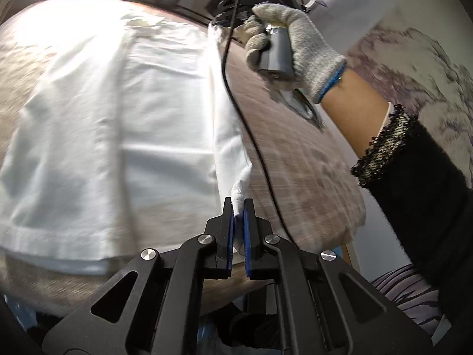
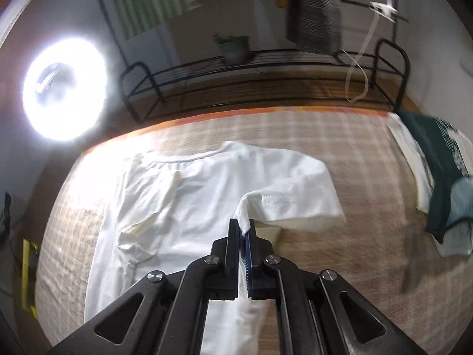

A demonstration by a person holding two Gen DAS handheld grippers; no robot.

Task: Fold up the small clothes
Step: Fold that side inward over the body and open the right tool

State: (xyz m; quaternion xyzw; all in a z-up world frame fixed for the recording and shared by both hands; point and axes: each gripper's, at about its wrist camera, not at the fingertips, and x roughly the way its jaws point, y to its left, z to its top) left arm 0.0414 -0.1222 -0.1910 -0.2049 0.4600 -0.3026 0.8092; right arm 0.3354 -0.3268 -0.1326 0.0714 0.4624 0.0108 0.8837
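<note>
A white t-shirt (image 1: 118,124) lies spread on the checked beige tablecloth (image 1: 295,148). My left gripper (image 1: 239,207) is shut on a pinch of the shirt's right edge near the hem, lifted a little off the cloth. In the right wrist view the shirt (image 2: 192,195) lies with its collar at the far side. My right gripper (image 2: 242,230) is shut on the fabric near the sleeve (image 2: 295,204), which is folded over. The gloved right hand (image 1: 295,38) holding its gripper shows at the top of the left wrist view.
A stack of folded clothes, dark green on top (image 2: 437,177), lies at the table's right edge. A black wire rack (image 2: 266,68) with a potted plant (image 2: 233,47) stands behind the table. A bright ring light (image 2: 65,88) shines at the left. A black cable (image 1: 236,103) hangs over the shirt's edge.
</note>
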